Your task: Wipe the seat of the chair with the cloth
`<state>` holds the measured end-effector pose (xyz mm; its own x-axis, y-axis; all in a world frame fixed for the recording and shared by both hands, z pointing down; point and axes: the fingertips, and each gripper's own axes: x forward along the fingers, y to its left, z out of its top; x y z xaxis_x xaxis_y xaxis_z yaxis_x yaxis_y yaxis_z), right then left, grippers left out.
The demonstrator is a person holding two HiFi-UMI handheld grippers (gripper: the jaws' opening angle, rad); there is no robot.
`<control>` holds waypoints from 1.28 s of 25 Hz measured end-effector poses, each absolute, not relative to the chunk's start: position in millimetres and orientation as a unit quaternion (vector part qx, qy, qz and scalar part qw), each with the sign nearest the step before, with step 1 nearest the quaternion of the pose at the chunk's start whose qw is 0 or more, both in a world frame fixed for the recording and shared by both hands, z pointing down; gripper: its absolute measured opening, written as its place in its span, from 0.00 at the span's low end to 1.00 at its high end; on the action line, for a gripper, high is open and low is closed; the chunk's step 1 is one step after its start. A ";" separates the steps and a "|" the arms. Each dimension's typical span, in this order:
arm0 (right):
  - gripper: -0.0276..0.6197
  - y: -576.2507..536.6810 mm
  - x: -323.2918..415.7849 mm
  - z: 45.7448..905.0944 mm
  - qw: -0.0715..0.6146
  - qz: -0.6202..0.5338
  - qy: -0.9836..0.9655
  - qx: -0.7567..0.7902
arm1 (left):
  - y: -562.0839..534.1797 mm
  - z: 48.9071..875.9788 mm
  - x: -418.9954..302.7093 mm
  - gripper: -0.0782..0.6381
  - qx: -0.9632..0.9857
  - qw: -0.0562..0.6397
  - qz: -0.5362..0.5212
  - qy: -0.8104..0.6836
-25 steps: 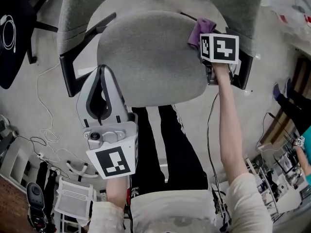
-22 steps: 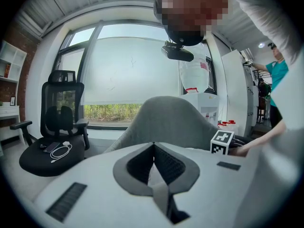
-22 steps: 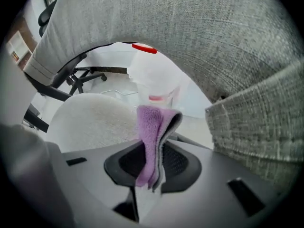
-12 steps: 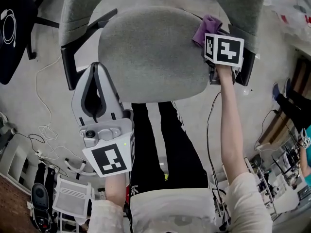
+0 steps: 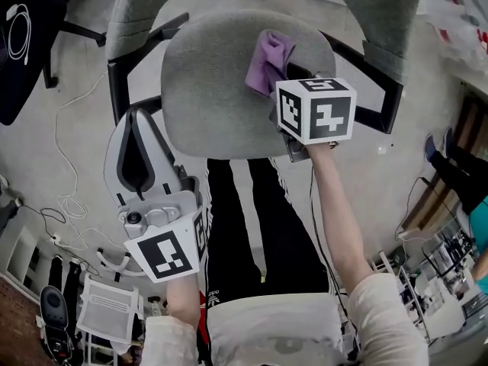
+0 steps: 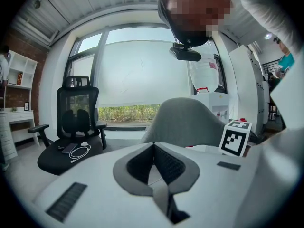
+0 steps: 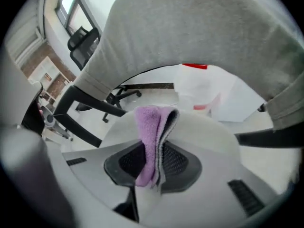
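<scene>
The right tongs [image 5: 276, 81] are nearly closed, clamped on a folded cloth [image 5: 267, 58]. In the right gripper view the cloth [image 7: 147, 141] stands pinched between the dark ribbed pads of the tongs [image 7: 156, 125]. Its free end sticks out past the tips and curls over. It is a purple, fluffy terry piece, doubled over, with a thin grey edge along the fold. From the head view it lies in the upper right part of the seat [image 5: 213, 101], near the backrest [image 5: 141, 14], and seems to rest on the fabric. The seat is a rounded pad covered in grey woven cloth with a slightly fuzzy look. The backrest is the same grey material and curves like a shell. Thin black armrests [image 5: 131, 58] of hard material run along both sides. The left tongs [image 5: 139, 122] are at the lower left of the frame, over the floor [image 5: 69, 147], off the seat's front left edge and apart from it. Their smooth white arms meet at the tips [image 6: 153, 145], leaving only the teardrop hollow between the dark ribbed pads, with nothing held in it.
</scene>
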<state>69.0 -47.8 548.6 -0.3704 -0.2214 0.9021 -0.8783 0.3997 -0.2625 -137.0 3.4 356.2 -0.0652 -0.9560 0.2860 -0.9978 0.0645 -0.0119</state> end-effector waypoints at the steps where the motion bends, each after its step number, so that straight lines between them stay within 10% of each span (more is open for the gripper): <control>1: 0.18 -39.0 48.9 552.4 0.409 0.406 -0.734 0.358 | 5.6 356.4 -139.0 0.13 0.674 0.103 0.102 -0.725; 14: 0.18 48.6 -127.0 592.6 0.403 0.496 -0.749 0.176 | 42.2 359.2 -171.4 0.13 0.641 0.112 0.101 -0.752; 32: 0.18 37.7 -34.5 604.6 0.431 0.491 -0.715 0.249 | 49.8 362.0 -179.3 0.13 0.644 0.115 0.101 -0.750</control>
<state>-34.5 37.7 604.6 -0.5046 0.0657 0.8608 -0.7794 0.3942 -0.4870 -179.3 49.8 362.0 -0.1442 -0.9420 0.3030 -0.9887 0.1500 -0.0041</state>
